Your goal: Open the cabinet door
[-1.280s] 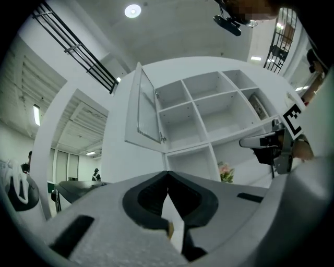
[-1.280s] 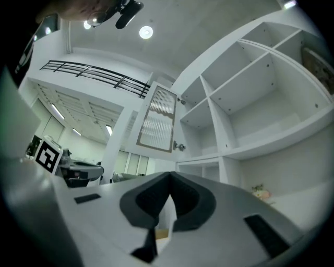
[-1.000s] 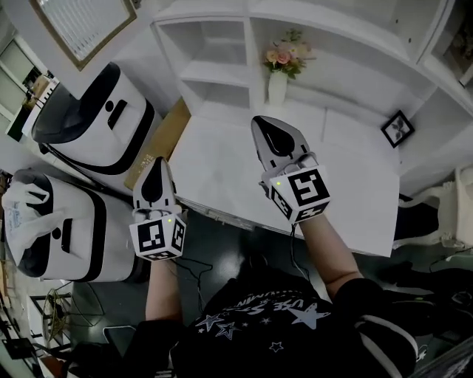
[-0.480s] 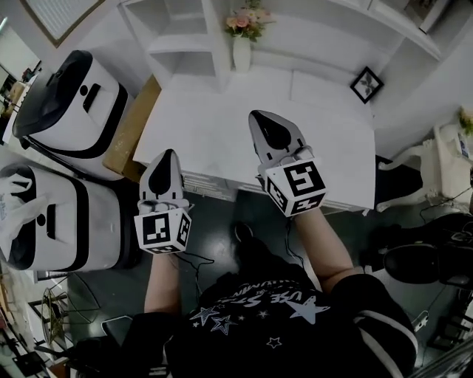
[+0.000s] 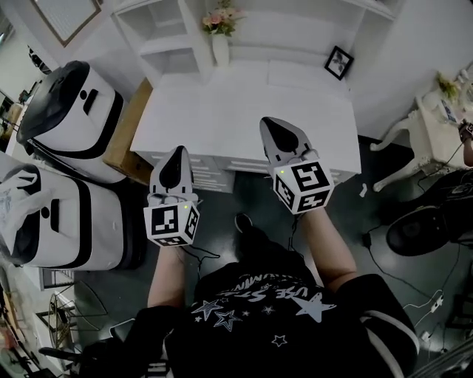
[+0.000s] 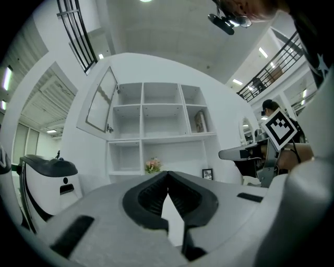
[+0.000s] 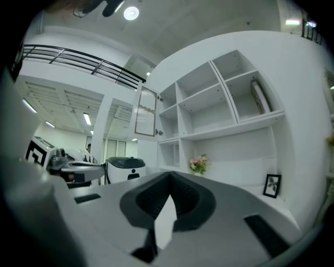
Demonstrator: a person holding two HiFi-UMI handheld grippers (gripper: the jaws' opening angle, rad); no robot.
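A white shelf unit [image 5: 166,33] rises behind a white desk [image 5: 244,111]. Its framed glass cabinet door [image 6: 100,101] at the upper left stands swung outward; it also shows in the right gripper view as the door [image 7: 145,110] and at the head view's top left corner as the door [image 5: 70,16]. My left gripper [image 5: 177,150] hangs at the desk's front edge, shut and empty. My right gripper [image 5: 267,122] reaches just over the front edge, also shut with nothing in it. Both point level toward the shelves, far from the door.
Two white-and-black pod-shaped machines [image 5: 70,118] [image 5: 63,221] stand to the left, with a cardboard box [image 5: 127,136] beside the desk. A flower vase [image 5: 220,43] and a picture frame [image 5: 338,62] sit on the desk. A white side table [image 5: 436,111], a black stool [image 5: 421,230] and floor cables lie to the right.
Both grippers have drawn back from over the desk top to its front edge, and the whole view has pulled away from the shelves. Both stay shut.
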